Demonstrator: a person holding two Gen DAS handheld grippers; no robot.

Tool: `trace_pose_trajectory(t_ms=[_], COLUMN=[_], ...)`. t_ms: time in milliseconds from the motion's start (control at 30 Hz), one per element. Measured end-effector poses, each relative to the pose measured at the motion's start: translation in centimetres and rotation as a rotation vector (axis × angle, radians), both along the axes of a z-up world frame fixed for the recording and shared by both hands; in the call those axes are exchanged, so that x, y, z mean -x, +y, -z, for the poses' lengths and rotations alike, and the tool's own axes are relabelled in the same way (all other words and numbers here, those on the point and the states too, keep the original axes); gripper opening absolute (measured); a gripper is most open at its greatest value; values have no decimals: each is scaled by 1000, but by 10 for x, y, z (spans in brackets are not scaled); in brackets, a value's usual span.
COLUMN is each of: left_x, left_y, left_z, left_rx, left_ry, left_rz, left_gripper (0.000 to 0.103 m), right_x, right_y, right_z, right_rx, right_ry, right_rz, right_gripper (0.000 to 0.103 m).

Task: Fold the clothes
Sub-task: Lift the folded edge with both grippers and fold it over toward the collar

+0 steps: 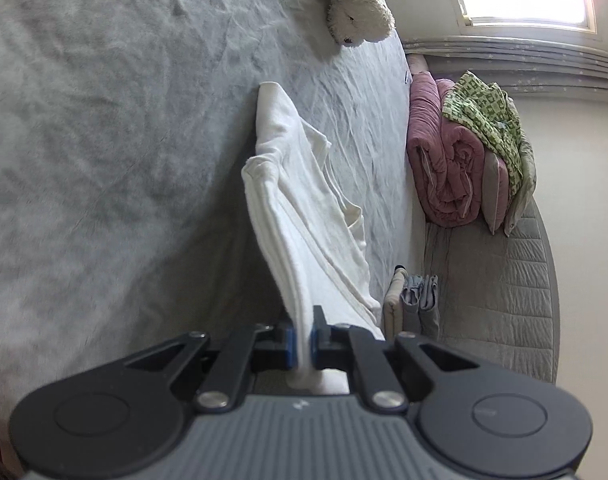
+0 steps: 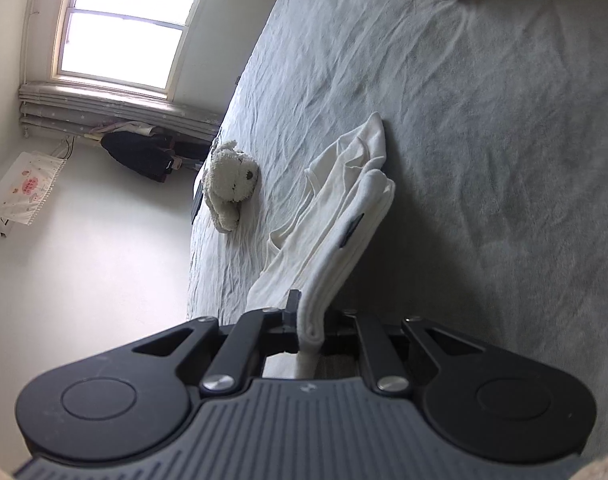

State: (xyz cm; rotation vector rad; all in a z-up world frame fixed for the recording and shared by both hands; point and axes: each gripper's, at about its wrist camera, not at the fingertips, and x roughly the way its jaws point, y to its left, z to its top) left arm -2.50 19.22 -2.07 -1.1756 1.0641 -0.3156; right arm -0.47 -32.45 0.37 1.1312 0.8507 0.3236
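Left gripper [image 1: 303, 346] at bottom centre of its view, clamped tight on a bunched edge of the white garment [image 1: 300, 216]; blue pads pinch the cloth on both sides. Right gripper [image 2: 310, 326] at bottom centre of its view, also closed on a folded white edge of the same garment [image 2: 344, 208]. The cloth runs up from each gripper toward mid-frame, lifted at the near end, with its far end resting on the bed. A small dark tag shows on the garment in the right view.

Bed [image 1: 104, 140] is covered by a wrinkled grey sheet and fills most of both views. White plush toy [image 2: 230, 182] lies on the sheet near the bed edge, left of the garment in the right view, top centre in the left view.

Right side of the left view: rolled pink quilt [image 1: 444, 160] with a green patterned cloth [image 1: 484, 120] on top, on a grey quilted pad [image 1: 504, 300]. Small grey folded items sit below it, possibly clothes, hard to tell.

Far: bright window [image 2: 124, 28], bunched grey curtain beside it, dark clothes [image 2: 144, 156] hanging on the pale wall.
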Motion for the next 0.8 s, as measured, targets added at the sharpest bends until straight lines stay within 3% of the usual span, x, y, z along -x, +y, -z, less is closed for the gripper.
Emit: trace_pose_trajectory(t_ms=[167, 300, 633, 800], left_x=[41, 50, -14, -58], left_y=[5, 7, 8, 8], left_z=[10, 29, 26, 34], left_rx=[102, 196, 309, 302], left_ry=[79, 165, 192, 157], left_rz=[-56, -104, -221, -241], left_gripper=[7, 7, 8, 9], right_x=[32, 38, -13, -52], right_y=[-2, -6, -4, -2], right_z=[3, 6, 4, 18], right_rx=[-23, -58, -113, -124], right_ry=[45, 93, 108, 113], right_rz=[34, 49, 110, 160], right_gripper=[10, 10, 11, 11])
